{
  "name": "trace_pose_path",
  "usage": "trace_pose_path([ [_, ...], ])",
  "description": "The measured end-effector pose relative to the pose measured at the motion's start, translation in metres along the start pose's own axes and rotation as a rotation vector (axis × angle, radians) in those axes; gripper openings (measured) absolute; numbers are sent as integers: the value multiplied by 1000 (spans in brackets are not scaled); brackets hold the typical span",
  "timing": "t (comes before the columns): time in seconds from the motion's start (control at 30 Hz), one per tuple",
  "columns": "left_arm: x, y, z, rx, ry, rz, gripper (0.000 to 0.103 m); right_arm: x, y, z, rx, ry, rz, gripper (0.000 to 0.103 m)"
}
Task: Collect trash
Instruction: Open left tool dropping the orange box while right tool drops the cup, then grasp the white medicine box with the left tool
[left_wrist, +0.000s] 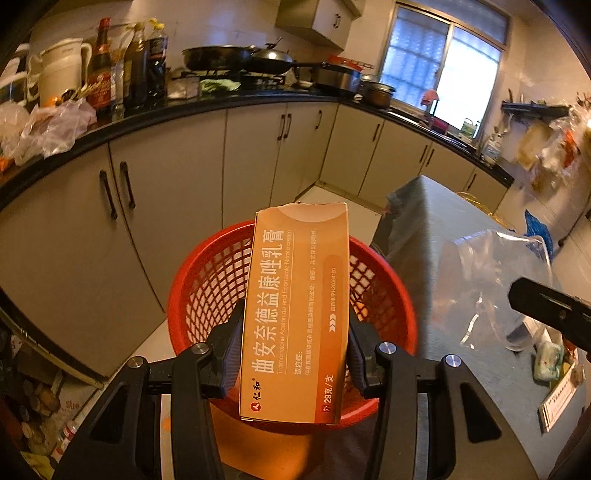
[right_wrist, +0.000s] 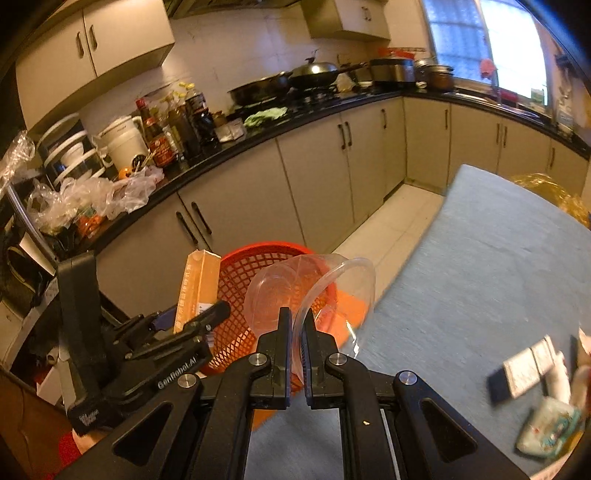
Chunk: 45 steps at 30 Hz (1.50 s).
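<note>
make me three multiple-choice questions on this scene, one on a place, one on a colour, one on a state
1. Where is the orange cardboard medicine box?
A. flat on the table
B. held above the red plastic mesh basket
C. on the black countertop

2. What colour is the cloth on the table?
A. blue-grey
B. yellow
C. white

3. What state is the right tool in?
A. wide open, holding nothing
B. shut on the clear plastic bowl
C. shut on a bottle

Answers:
1 B: the left tool clamps the box by its sides, with the basket's rim showing around and behind it.
2 A: the bare cloth reads blue-grey in the right wrist view.
3 B: its jaws stand nearly together, pinching the bowl's rim.
</note>
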<state>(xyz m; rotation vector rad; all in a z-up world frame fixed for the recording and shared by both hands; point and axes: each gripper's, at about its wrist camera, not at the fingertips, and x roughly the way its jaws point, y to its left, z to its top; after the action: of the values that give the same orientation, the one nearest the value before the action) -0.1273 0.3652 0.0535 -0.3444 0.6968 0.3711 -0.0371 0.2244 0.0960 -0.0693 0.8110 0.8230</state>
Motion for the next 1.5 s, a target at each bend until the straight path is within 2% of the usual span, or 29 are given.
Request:
trace_pose_path([
  [0.23, 12, 15, -1, -12, 29, -5, 49, 38, 8, 11, -11, 58, 23, 7],
  [0.3, 12, 17, -1, -14, 29, -5, 54, 44, 10, 11, -15, 63, 6, 11],
  [0.37, 12, 20, -2, -21, 28, -4, 61, 50, 9, 11, -3, 80, 20, 22],
  [0.73, -1, 17, -6, -23, 10, -31, 61, 9, -15, -3, 70, 27, 10, 24],
  [0.9, -20, -9, -13, 28, -15, -68, 62, -27, -36, -24, 108, -1, 0, 27],
  [1.03, -35, -40, -19, 87, -28, -117, 63, -62, -55, -41, 149, -46, -28, 35],
  [1.23, -45, -91, -31, 175, -26, -193, 66, -120, -94, -82, 208, -97, -122, 38],
  [1.5, -47, -168, -47, 295, 5, -281, 66, -193, -161, -133, 375, -166, -225, 44],
])
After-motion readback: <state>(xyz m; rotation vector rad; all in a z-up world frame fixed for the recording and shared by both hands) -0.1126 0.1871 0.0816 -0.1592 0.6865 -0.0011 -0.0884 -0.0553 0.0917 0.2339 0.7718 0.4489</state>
